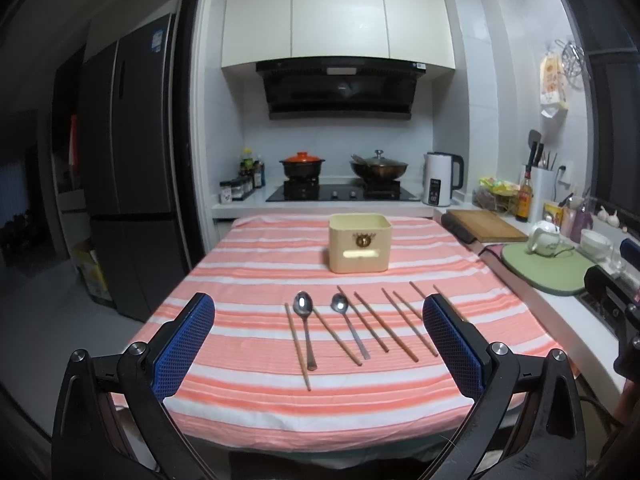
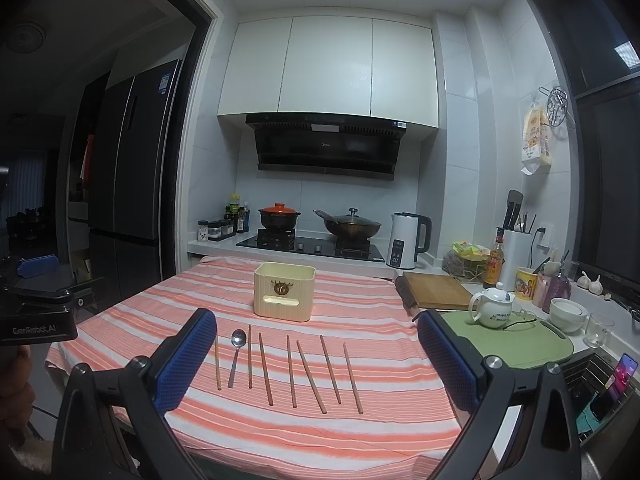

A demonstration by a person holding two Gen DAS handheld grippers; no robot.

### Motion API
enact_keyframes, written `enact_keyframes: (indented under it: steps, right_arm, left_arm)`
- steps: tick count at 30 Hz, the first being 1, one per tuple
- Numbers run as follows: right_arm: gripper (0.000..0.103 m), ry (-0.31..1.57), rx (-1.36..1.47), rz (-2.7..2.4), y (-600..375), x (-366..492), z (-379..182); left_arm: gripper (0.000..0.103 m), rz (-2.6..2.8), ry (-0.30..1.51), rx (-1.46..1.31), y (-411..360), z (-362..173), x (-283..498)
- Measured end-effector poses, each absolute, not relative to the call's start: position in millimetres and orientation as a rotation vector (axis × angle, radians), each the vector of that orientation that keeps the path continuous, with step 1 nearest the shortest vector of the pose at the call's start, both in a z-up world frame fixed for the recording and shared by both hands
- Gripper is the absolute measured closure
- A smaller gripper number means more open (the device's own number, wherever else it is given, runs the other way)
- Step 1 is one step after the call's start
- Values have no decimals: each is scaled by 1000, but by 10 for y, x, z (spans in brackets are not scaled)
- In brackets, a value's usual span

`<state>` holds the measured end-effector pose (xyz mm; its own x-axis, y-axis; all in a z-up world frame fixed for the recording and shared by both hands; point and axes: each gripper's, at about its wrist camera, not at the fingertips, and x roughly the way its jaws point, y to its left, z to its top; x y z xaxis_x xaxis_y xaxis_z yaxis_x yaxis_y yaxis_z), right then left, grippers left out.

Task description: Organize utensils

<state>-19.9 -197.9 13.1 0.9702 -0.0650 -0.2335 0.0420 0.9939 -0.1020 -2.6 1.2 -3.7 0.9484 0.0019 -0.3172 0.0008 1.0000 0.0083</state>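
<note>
Two spoons [image 1: 304, 308] and eight chopsticks [image 2: 304, 372] lie in a row near the table's [image 1: 248, 400] front edge. One cream box [image 1: 359, 243] stands behind them. The left gripper [image 1: 318, 344] and right gripper [image 2: 316, 354] are both wide open, holding nothing.

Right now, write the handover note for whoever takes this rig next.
Left tool: open, holding nothing, raised above the near table edge.
Right tool: open, holding nothing, likewise raised.
Utensils: two metal spoons and the wooden chopsticks lie in a row on the striped cloth, none touched.
Cream holder box stands behind the row; no utensil shows above its rim.
Done: nothing.
Left: every utensil, presumably into the box.
</note>
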Motion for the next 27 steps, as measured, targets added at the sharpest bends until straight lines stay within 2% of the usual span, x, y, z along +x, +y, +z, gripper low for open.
enact_keyframes:
  steps: [27]
  right_arm:
    - [0,235,-94,-57,-1985,-234,110]
  left_arm:
    - [0,-22,324,13,-3,-41,-31]
